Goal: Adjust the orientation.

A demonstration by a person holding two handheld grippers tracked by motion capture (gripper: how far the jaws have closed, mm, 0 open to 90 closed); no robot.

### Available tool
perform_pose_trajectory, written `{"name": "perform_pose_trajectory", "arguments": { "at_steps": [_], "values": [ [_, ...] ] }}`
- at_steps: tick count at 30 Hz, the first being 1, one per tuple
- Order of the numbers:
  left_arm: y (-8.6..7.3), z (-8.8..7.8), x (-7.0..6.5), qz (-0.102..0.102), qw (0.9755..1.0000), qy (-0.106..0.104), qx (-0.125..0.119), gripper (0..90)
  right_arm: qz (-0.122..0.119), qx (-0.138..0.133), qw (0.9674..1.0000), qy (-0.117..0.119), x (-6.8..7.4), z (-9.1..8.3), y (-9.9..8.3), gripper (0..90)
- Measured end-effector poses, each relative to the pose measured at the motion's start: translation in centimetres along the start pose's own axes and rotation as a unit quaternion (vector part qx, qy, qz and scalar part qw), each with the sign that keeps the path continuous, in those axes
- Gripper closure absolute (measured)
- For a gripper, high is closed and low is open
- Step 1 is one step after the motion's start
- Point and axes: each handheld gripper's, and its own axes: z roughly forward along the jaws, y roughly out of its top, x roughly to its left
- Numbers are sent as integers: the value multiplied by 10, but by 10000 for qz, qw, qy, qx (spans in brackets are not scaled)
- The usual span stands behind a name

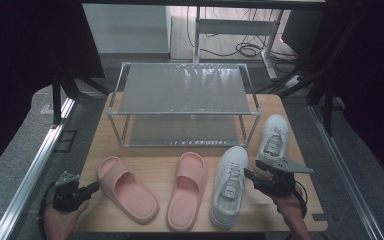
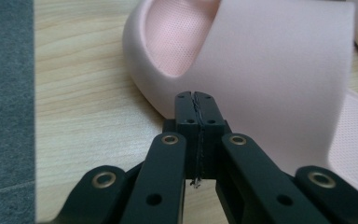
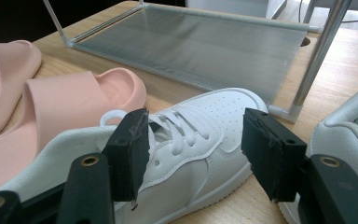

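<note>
Right gripper [image 3: 193, 144] hovers with jaws spread over the near white sneaker [image 1: 230, 185] at the table's near right, so settle both pads across its laced upper before squeezing, while the left gripper [image 1: 91, 189], jaws pressed together, noses at the left pink slipper [image 1: 125, 187].

light: dim, dark edges | glare: shelf [image 1: 182, 87] | focus: near fingers [image 3: 130, 149] soft

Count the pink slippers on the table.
2. One pink slipper lies at the left near the left gripper; the other pink slipper lies mid-table, beside a white sneaker.
</note>
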Motion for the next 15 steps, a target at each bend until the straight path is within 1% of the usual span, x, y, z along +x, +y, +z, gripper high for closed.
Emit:
{"name": "perform_pose_trajectory", "arguments": {
  "at_steps": [2, 6, 15],
  "values": [
    [3, 5, 0, 24, 10000, -23, 23, 900, 6, 5, 10000, 0, 0, 0, 0, 420],
    [6, 9, -1, 63, 10000, -50, 46, 900, 4, -5, 10000, -17, -1, -2, 0, 420],
    [20, 20, 3, 119, 9997, -151, 115, 900, 7, -13, 10000, -26, 0, -3, 0, 420]
  ]
}}
